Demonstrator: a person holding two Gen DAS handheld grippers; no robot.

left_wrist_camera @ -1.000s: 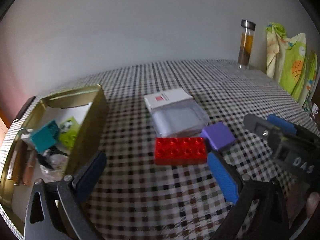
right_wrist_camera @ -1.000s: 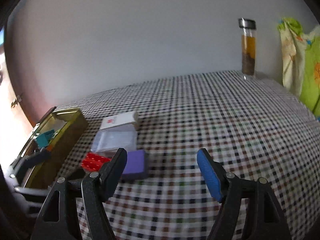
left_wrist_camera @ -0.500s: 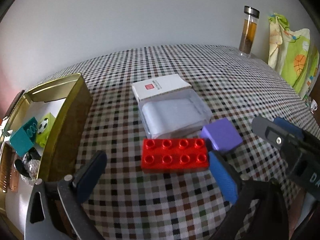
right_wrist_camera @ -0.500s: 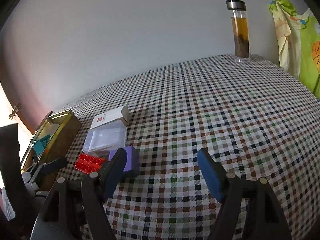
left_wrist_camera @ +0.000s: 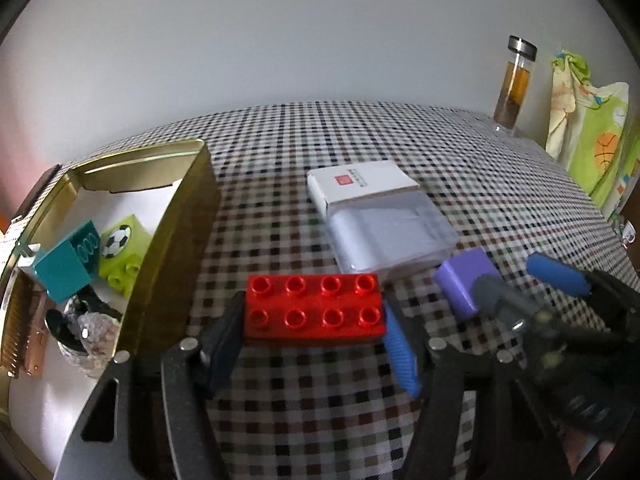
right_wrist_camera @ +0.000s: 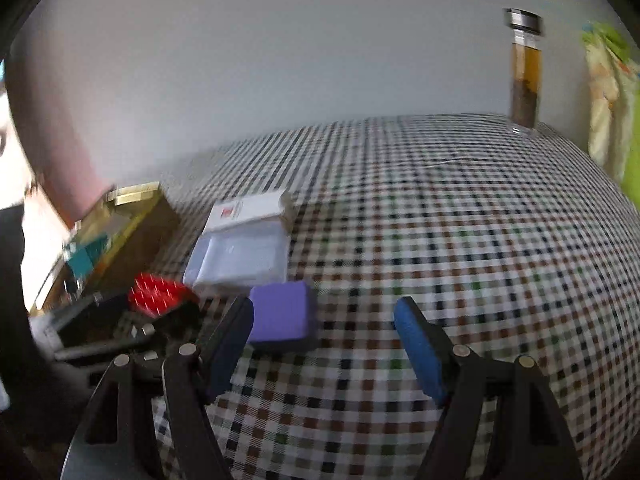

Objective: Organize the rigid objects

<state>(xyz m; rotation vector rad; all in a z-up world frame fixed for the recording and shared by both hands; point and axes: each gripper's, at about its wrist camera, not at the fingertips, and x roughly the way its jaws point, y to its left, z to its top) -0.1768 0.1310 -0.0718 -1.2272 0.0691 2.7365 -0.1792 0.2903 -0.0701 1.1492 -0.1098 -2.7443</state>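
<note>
A red studded brick [left_wrist_camera: 314, 310] lies on the checked tablecloth between the fingers of my left gripper [left_wrist_camera: 312, 340]; the jaws stand wide on either end of it and look to touch or nearly touch it. The brick also shows blurred in the right wrist view [right_wrist_camera: 160, 294]. A purple block [right_wrist_camera: 282, 316] lies just ahead of my right gripper [right_wrist_camera: 324, 344], which is open and empty, left finger beside the block. In the left wrist view the purple block [left_wrist_camera: 464, 280] sits right of the brick, with the right gripper reaching over it.
A gold tin [left_wrist_camera: 176, 216] at the left holds a teal brick [left_wrist_camera: 68, 264], a green football brick [left_wrist_camera: 120, 252] and small items. A white box on a clear case [left_wrist_camera: 384, 224] lies behind the brick. A tea bottle [left_wrist_camera: 514, 88] and a hanging cloth [left_wrist_camera: 588, 132] are at the far right.
My left gripper has moved forward and down until its fingers flank the red brick. My right gripper has moved left and closer to the purple block.
</note>
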